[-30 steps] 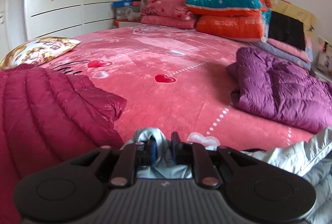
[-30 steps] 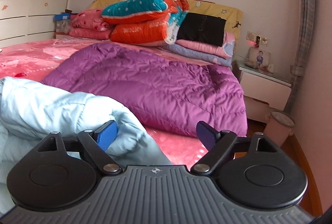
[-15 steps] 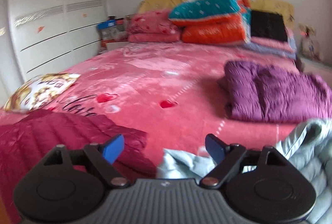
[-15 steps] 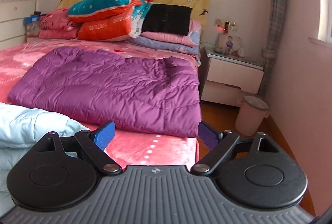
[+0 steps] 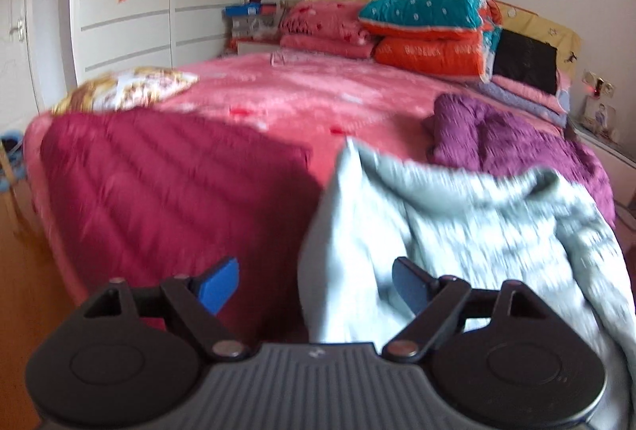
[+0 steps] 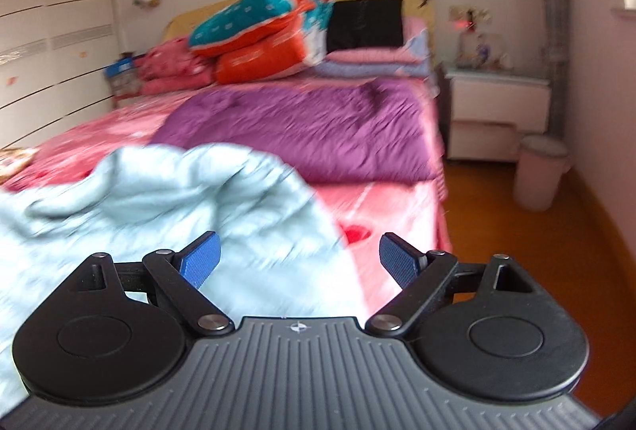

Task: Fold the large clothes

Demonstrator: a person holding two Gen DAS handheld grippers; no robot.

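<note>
A pale blue quilted jacket (image 5: 457, 227) lies heaped at the near edge of the pink bed (image 5: 318, 100), hanging over its front. It also fills the left of the right wrist view as the jacket (image 6: 159, 207). My left gripper (image 5: 316, 285) is open, its blue pads wide apart, drawn back from the bed with the jacket's hanging edge behind the gap, untouched. My right gripper (image 6: 298, 259) is open too, above the jacket's right end, gripping nothing. A dark red quilted jacket (image 5: 159, 191) lies left of the blue one, a purple one (image 6: 310, 127) beyond it.
Folded quilts and pillows (image 5: 433, 28) are stacked at the headboard. A patterned cushion (image 5: 127, 92) sits at the bed's left edge. White wardrobes (image 5: 127, 0) line the left wall. A white nightstand (image 6: 497, 115) and a pale bin (image 6: 538, 171) stand on the wooden floor to the right.
My left gripper let go of the pale blue jacket, opened wide and pulled back from the bed. My right gripper stayed open and swung back and rolled, bringing the jacket under it.
</note>
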